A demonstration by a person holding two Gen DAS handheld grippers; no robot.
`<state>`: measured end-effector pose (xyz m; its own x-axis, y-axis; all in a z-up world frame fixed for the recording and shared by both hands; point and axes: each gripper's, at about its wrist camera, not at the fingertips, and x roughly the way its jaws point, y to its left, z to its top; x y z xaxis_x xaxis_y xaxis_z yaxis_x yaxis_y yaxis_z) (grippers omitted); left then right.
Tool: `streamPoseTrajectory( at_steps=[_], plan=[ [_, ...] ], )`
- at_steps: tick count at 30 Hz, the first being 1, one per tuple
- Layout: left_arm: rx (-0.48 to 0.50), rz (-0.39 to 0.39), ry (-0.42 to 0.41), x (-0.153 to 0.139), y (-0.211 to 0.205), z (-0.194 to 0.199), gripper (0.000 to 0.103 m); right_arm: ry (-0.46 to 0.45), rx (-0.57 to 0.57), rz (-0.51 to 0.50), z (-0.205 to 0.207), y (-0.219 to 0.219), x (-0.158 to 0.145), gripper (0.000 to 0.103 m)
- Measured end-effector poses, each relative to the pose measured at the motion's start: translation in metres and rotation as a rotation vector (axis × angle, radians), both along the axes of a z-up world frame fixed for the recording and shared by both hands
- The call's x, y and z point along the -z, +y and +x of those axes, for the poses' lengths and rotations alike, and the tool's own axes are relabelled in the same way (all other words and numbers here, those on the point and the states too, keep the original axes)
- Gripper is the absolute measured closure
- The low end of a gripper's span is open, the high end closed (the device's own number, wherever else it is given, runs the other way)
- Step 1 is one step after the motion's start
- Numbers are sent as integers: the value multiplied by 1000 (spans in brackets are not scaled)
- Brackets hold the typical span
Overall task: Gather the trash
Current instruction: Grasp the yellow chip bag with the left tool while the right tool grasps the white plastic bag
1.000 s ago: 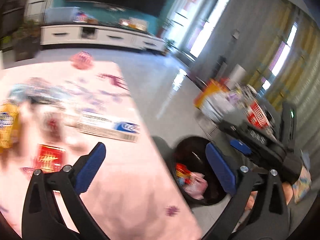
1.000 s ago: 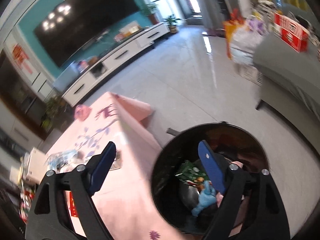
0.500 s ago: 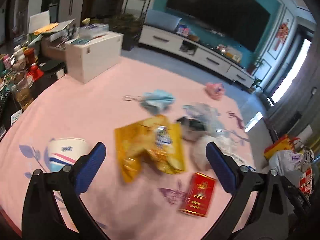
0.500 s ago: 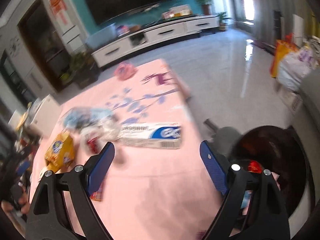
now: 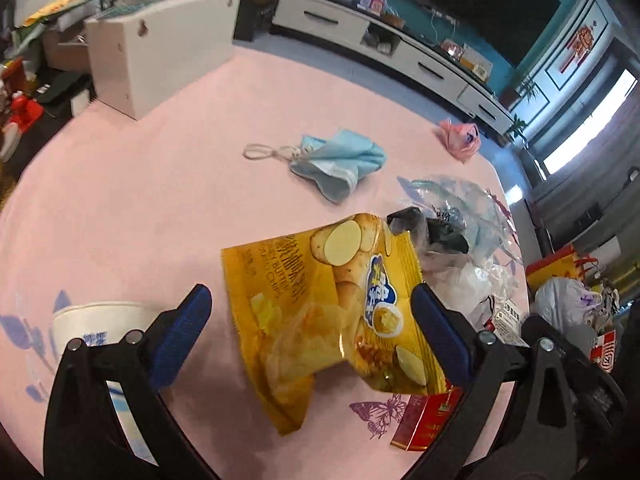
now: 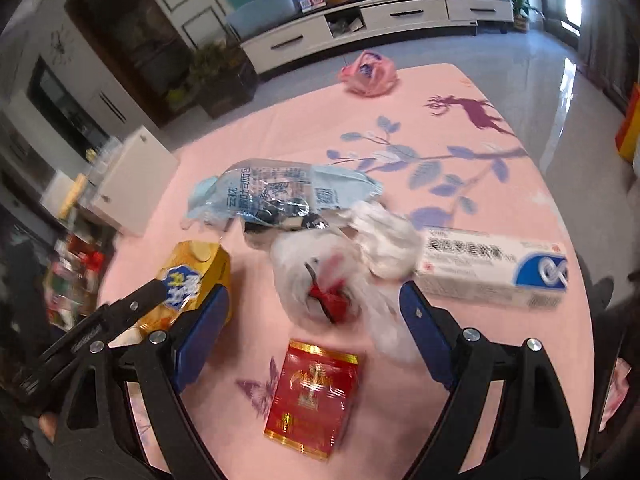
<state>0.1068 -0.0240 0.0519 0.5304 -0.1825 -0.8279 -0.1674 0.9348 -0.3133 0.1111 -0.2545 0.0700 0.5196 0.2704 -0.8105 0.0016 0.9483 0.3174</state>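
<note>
**Both grippers wide over a crowded table — plenty here to snag**

We're low over the near edge of the pink table [image 6: 460, 120], and the risks start right under us. The right gripper [image 6: 314, 322] has its jaws spread wide with nothing in them, and nearest below it lies the red packet [image 6: 314, 398]. Flat and slick as it looks, we judge the pads could skate off it or pinch the tablecloth instead.

Just beyond sits the crumpled white plastic bag [image 6: 340, 276], touching the white tissue wad [image 6: 386, 236]. Close there and we could drag both, or lift a corner and shed the rest. The toothpaste box [image 6: 494, 266] lies near the right edge, where a nudge might tip it over.

Over on the left, the left gripper [image 5: 310, 322] is just as open and empty, hovering above the yellow chip bag [image 5: 320, 300]. That puffy foil could slip out, or scatter crumbs if it is open — we cannot tell. A paper cup [image 5: 104, 324] lies beside the left finger, easy to knock.

Farther out wait the clear wrapper [image 6: 280, 192], the blue face mask [image 5: 340, 158] mid-table, and the pink bag [image 6: 370, 74] at the far edge. The two grippers are close together — a clash is possible.
</note>
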Motion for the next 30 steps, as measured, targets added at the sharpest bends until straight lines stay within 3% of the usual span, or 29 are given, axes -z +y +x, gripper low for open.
streamPoseTrajectory(
  at_steps=[3, 7, 12, 14, 17, 19, 22, 30],
  plan=[
    [28, -9, 26, 11, -3, 6, 7, 30, -12, -74, 14, 14, 12, 18],
    [61, -48, 70, 25, -4, 10, 20, 61, -16, -141, 22, 26, 28, 18],
    [40, -83, 53, 28, 4, 9, 28, 74, -43, -197, 24, 33, 39, 18],
    [30, -89, 52, 29, 7, 6, 36, 75, -56, -206, 25, 36, 43, 21],
    [24, -100, 38, 28, 11, -1, 48, 84, -57, -242, 25, 38, 50, 36],
    [20, -99, 22, 26, 11, -7, 56, 76, -58, -292, 22, 39, 52, 51],
    [14, -118, 15, 23, 12, -14, 65, 63, -67, -295, 15, 35, 48, 61],
    [12, -176, -20, 2, 10, -44, 67, -7, -83, -254, -15, 21, 14, 64]
  ],
)
